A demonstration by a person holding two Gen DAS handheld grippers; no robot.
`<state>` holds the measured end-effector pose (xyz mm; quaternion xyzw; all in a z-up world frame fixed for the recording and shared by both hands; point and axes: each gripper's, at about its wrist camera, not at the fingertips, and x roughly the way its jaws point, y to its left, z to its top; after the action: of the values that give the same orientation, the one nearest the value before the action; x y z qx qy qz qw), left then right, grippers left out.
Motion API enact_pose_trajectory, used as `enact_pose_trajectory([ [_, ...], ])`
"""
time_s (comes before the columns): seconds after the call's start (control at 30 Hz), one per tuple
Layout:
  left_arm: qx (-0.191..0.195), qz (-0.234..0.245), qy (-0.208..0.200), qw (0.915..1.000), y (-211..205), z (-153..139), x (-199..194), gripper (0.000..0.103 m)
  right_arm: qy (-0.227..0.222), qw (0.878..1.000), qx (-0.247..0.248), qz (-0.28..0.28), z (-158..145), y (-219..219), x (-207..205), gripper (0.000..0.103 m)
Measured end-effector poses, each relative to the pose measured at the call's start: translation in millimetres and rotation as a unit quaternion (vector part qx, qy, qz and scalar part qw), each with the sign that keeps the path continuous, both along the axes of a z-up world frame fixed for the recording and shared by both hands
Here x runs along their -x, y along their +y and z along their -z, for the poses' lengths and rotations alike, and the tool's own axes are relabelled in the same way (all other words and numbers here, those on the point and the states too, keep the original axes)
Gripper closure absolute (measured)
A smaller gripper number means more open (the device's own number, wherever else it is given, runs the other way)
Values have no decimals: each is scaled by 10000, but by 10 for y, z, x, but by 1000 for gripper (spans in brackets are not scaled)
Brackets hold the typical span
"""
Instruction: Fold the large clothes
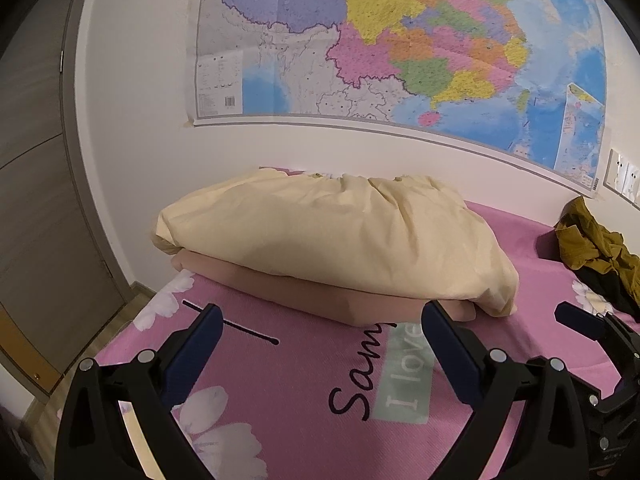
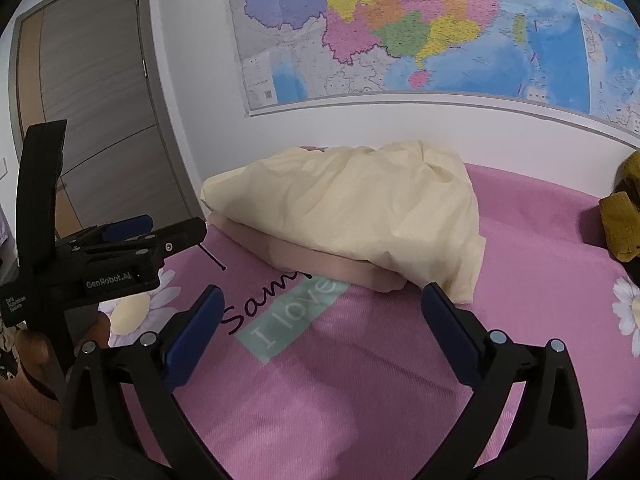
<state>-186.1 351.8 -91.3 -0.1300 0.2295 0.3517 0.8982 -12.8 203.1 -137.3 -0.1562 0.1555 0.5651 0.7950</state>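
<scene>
Partly hidden under cream cloth (image 1: 332, 236), the pink garment (image 1: 304, 292) shows only edges; left claw (image 1: 320, 334) and right claw (image 2: 320, 312) gape empty.

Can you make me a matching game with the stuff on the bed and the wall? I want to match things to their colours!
Things:
1. top folded cloth
2. folded cloth underneath
3. crumpled clothes by the wall
4. bedsheet

Colours:
A. pink with white flowers
B. mustard yellow
C. pale cream
D. dusty pink-beige

Pairs: 1-C, 2-D, 3-B, 4-A

Both claws, left claw and right claw, are open and empty.
</scene>
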Motion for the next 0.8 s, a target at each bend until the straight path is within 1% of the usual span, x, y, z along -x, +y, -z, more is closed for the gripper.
enact_pose_trajectory([
  [0.1, -20, 15, -14, 10000, -23, -10, 12, 7, -60, 10000, -3, -4, -6, -25, 29, 6],
  [0.57, -200, 125, -8, 9997, -147, -44, 22, 7, -16, 10000, -44, -17, -19, -106, 54, 6],
  [0.8, -161, 168, -3, 9997, -144, -27, 14, 7, 7, 10000, -45, -2, -6, -125, 52, 6],
])
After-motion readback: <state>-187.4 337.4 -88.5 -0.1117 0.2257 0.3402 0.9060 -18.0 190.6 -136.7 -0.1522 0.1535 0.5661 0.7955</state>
